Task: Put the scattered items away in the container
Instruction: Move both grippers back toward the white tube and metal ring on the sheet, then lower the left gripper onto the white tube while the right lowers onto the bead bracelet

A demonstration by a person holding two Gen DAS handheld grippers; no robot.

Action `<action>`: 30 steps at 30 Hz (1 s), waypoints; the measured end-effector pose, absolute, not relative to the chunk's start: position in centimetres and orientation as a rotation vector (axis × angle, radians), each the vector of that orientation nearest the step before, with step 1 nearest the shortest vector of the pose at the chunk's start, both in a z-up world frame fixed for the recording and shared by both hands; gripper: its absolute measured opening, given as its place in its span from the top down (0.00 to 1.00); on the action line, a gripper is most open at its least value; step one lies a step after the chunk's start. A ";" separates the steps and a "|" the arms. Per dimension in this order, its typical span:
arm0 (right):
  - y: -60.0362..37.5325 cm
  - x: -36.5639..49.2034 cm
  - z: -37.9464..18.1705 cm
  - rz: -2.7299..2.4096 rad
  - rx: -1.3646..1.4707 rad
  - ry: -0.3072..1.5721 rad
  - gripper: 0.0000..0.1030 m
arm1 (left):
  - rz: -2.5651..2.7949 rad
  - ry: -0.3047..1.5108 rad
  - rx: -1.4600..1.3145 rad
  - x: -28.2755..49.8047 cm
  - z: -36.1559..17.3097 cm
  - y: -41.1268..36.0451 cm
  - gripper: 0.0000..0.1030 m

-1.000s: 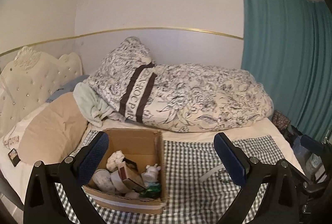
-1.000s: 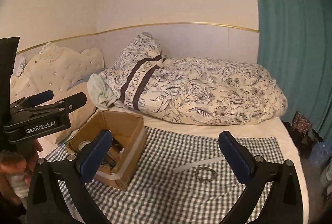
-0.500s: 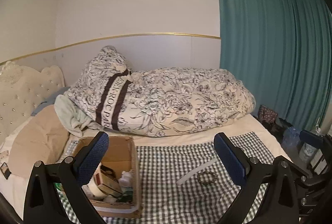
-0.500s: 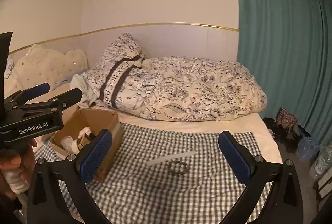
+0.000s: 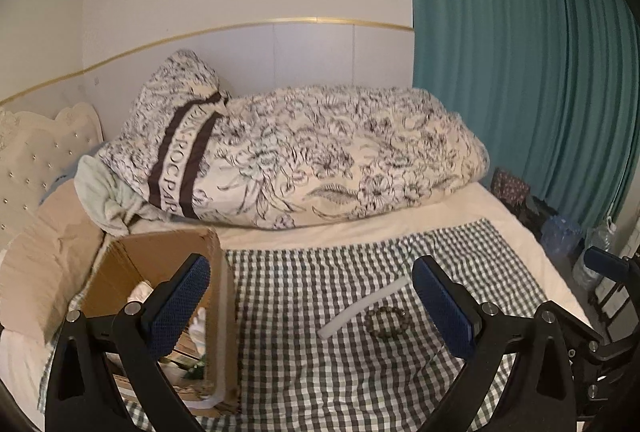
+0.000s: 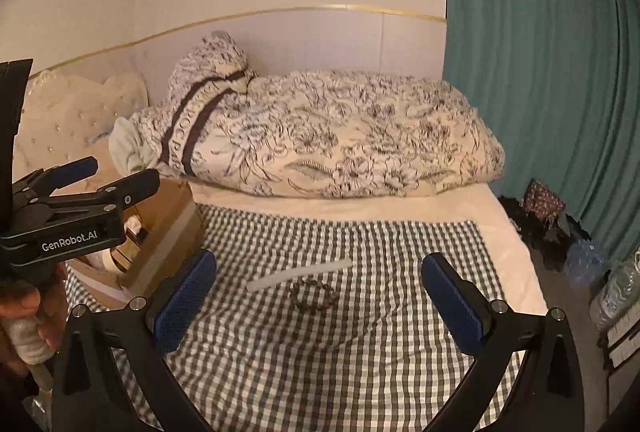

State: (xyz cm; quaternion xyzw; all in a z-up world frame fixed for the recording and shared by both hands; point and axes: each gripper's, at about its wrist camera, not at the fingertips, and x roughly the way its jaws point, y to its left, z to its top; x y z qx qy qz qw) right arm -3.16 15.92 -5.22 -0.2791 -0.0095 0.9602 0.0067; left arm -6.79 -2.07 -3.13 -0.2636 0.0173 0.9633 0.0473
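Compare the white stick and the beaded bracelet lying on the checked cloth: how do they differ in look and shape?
The white stick is straight, pale and smooth; the beaded bracelet is a closed ring of dark beads. The stick is the longer and lies at a slant, while the bracelet lies flat in a loop just in front of it. Both rest loose on the checked cloth, outside the cardboard box.

Home bedroom: bed w/ tufted cream headboard, rolled floral duvet, checked sheet, teal curtains, misc clutter on floor by the bedside.
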 end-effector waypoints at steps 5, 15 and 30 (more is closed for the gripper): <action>16.6 -5.2 -8.3 2.972 -0.971 -0.039 0.00 | 2.917 0.055 -0.877 -8.8 -5.6 -1.6 0.00; 17.7 -8.7 -13.1 2.942 -1.130 -0.022 0.00 | 2.864 0.082 -1.018 -12.5 -10.3 -0.9 0.00; 19.0 -13.7 -21.4 2.900 -1.363 0.043 0.00 | 2.696 0.123 -1.292 -18.3 -20.3 0.8 0.00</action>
